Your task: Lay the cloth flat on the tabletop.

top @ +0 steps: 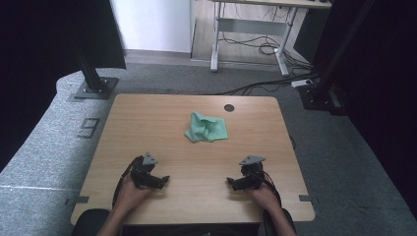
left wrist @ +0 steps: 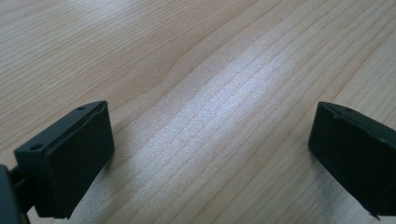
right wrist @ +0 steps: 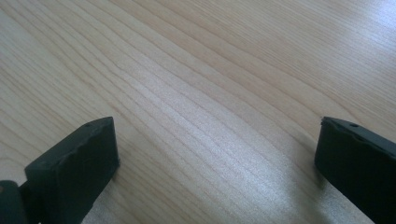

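A crumpled light green cloth [top: 207,128] lies on the wooden table [top: 147,123], a little behind the middle. My left gripper [top: 163,180] rests low at the front left, pointing toward the centre, held by a hand. My right gripper [top: 230,183] rests at the front right, facing the left one. In the left gripper view the left gripper [left wrist: 210,154] stands open over bare wood. In the right gripper view the right gripper [right wrist: 217,163] is open too, with only wood grain between its jaws. The cloth lies well beyond both.
A round dark cable hole [top: 229,107] sits near the table's far edge. Grey carpet surrounds the table. Black frame posts on floor plates [top: 93,88] stand at the far left and far right. A white desk frame [top: 246,39] with cables stands behind.
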Demonstrator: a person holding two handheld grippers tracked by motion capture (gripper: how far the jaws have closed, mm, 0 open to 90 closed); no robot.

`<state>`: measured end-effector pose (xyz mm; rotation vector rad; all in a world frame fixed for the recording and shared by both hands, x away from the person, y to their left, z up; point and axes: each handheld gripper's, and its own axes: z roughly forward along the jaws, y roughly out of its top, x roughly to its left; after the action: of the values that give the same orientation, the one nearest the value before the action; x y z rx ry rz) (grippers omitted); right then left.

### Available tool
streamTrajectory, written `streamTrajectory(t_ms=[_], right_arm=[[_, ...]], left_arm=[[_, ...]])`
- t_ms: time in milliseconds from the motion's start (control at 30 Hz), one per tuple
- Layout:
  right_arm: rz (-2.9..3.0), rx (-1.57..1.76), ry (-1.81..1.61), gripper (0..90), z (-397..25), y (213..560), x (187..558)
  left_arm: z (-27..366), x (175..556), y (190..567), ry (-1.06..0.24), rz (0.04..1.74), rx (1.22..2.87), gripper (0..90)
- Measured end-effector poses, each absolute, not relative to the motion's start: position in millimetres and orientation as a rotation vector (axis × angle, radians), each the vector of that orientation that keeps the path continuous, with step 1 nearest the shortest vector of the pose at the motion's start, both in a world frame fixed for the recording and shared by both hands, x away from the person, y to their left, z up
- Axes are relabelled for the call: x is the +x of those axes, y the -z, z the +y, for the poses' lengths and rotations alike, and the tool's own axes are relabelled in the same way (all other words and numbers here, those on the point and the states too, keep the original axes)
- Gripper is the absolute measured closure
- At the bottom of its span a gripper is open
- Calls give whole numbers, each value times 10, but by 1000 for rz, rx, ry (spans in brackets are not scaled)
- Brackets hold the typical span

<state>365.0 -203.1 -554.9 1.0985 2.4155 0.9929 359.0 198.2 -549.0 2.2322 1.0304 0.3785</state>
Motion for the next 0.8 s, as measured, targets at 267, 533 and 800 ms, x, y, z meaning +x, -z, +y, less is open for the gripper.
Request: streamTrajectory(t_ms=[267, 533, 800], right_arm=[[2415, 1098, -1027, 36, -2008, 5492, 3714], [2428, 1083, -1037, 37, -1978, 5442, 3777], [2430, 1069, -1041, 48, -1924, 5342, 3894]], left_arm=[[1982, 3590, 5489, -378, 1030, 2233, 0], [1982, 3590, 5489, -378, 1031, 2232, 0], [1982, 3590, 5489, -378, 1031, 2233, 0]])
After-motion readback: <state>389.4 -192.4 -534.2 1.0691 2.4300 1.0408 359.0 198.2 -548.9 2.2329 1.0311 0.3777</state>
